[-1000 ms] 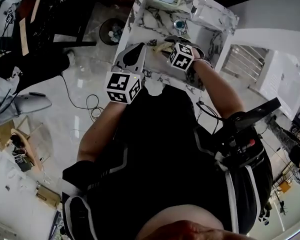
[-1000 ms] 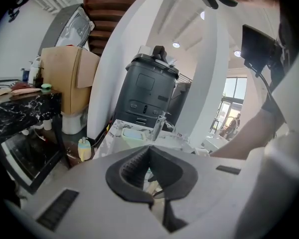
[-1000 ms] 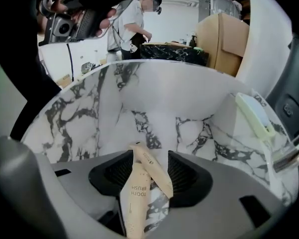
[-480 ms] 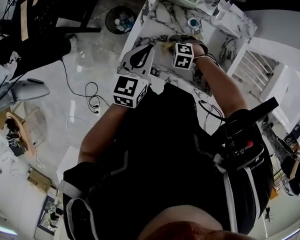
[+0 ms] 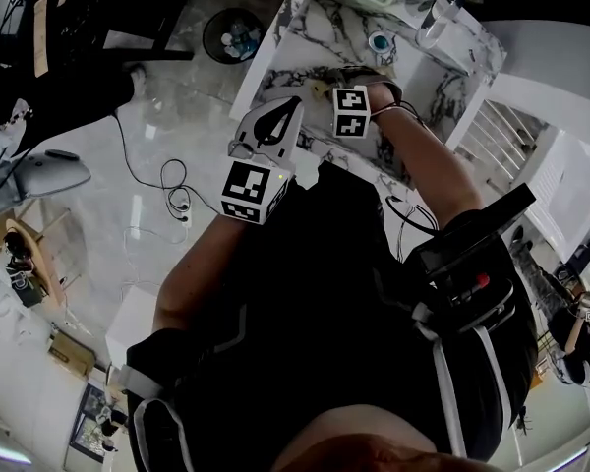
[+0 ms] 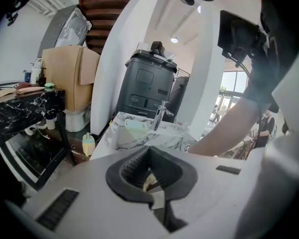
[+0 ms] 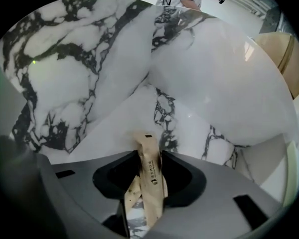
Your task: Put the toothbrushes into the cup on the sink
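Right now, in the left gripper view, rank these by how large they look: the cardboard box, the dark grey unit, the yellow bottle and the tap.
1. dark grey unit, just ahead
2. cardboard box, close behind; it may stand nearer the camera
3 and 4. tap and yellow bottle: they look alike, so unranked

Qty: 2 claws [image 6: 148, 153] [image 7: 149, 156], 1 cup [image 5: 436, 24]

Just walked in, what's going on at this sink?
A person stands at a marble sink counter with a tool in each hand. The right tool points down at the counter, and its jaws have just been closing on a paper-wrapped toothbrush. The left tool hangs alongside, shut and empty.
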Tool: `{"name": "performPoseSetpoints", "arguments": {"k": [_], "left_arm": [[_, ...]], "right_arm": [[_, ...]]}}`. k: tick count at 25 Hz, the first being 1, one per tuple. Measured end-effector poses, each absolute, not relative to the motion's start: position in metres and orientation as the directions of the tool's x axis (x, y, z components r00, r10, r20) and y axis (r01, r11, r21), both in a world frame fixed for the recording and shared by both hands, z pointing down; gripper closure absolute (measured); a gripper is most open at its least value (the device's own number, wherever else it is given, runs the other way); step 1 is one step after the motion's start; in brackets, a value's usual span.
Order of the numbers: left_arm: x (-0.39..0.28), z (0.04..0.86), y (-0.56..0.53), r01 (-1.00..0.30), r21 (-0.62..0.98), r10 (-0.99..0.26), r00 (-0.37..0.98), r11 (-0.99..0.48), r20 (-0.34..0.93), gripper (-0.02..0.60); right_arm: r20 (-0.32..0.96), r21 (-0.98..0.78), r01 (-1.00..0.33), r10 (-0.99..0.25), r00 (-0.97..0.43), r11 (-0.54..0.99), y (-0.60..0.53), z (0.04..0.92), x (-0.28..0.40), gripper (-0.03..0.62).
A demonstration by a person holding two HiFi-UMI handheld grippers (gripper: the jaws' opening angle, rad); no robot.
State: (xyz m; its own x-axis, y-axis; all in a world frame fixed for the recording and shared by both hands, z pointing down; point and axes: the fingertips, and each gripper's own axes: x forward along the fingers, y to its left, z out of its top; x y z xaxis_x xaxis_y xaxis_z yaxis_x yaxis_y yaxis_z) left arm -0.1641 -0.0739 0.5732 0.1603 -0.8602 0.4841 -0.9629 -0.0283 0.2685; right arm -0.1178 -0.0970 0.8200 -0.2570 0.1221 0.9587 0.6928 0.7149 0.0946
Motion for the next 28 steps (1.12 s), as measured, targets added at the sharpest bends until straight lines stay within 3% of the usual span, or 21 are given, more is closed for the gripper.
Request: {"name": "performPoseSetpoints", "arguments": {"k": [3,7,9,15,20,28], "left_arm": [[-0.164,0.572,-0.069,-0.964,0.267,-0.862,0.153,-0.021,0.484,0.575],[-0.165,0.569,-0.069,-0.964,0.266,-0.868,0.142,-0.012,0.476,0.575],[-0.166,0.568,-0.069,-0.964,0.264,-0.868,0.140,-0.011,0.476,0.575],[-0.175,0.564,-0.068,-0.968,0.252,-0.874,0.119,0.003,0.471,0.575],[-0.181,0.548,-0.072,-0.969,0.247,-0.888,0.117,-0.004,0.445,0.575],[-0.160,0.521,-0.093,-0.963,0.246,-0.897,0.199,-0.105,0.395,0.575]], "right_arm": [[0.961,0.115,0.709,0.102,-0.256,0.695,-0.100,0.819,-0.121,0.399],[0.953,0.087,0.717,0.151,-0.261,0.691,-0.094,0.817,-0.124,0.399],[0.949,0.077,0.731,0.176,-0.263,0.678,-0.087,0.818,-0.123,0.473],[0.931,0.111,0.712,0.179,-0.318,0.693,-0.083,0.805,-0.127,0.511],[0.864,0.211,0.609,0.146,-0.481,0.764,-0.095,0.755,-0.142,0.520],[0.725,0.277,0.305,0.010,-0.689,0.911,-0.127,0.661,-0.130,0.520]]}}
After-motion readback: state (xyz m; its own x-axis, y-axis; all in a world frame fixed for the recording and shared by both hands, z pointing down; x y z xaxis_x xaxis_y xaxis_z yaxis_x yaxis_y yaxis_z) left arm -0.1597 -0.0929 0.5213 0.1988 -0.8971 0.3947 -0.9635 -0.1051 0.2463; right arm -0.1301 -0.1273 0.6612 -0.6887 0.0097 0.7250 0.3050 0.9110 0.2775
